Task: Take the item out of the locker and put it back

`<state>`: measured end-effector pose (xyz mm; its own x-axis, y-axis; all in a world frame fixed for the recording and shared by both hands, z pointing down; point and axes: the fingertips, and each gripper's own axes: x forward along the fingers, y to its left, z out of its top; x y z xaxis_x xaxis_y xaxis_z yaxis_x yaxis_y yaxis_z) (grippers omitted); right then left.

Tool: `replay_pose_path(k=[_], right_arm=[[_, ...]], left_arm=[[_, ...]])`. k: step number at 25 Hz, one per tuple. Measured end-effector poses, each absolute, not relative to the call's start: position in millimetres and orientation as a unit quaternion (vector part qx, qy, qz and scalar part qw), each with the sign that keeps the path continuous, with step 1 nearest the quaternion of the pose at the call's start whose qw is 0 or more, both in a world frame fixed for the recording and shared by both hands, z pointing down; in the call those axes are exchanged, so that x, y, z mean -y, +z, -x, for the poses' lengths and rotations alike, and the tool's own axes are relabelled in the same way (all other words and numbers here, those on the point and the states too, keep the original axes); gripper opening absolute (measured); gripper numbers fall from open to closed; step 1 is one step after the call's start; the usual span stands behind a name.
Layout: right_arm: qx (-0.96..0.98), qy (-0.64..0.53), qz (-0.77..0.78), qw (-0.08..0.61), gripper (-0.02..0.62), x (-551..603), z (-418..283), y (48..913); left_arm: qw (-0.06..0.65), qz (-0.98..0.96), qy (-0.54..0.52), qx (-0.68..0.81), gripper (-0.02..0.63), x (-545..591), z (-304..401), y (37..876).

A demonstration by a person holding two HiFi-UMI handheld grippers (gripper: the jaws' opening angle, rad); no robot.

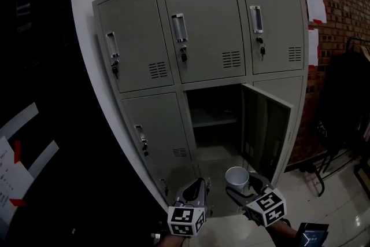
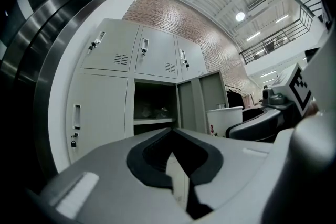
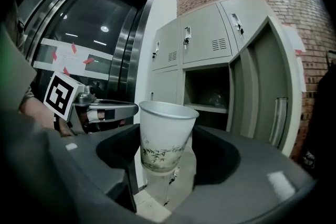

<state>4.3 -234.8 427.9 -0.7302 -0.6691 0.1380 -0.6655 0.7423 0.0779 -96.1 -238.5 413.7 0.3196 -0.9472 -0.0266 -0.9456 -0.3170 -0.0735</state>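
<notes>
My right gripper (image 3: 165,152) is clamped on an upright white paper cup (image 3: 165,134), with both pads pressing its sides. The cup bears a printed bamboo sprig. A small red mark and some dark lettering on it are too small to read. I hold it outside the grey locker (image 1: 202,32), in front of the open lower middle compartment (image 1: 215,102), where a crumpled bundle (image 2: 152,110) lies on the shelf (image 1: 214,121). My left gripper (image 2: 177,139) has its jaws together, just beside the cup.
</notes>
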Motion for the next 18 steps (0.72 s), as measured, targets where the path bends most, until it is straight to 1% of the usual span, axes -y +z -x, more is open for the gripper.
replay_pose_path(k=[10,18], right_arm=[[0.916,0.001,-0.389,0.097,0.313,190,15,440],[0.918,-0.011,-0.383,0.1,0.313,176,9,440]], left_arm=[[0.017,0.829,-0.004,-0.558,0.0,206,121,422],[0.009,0.828,-0.003,-0.561,0.0,191,116,429]])
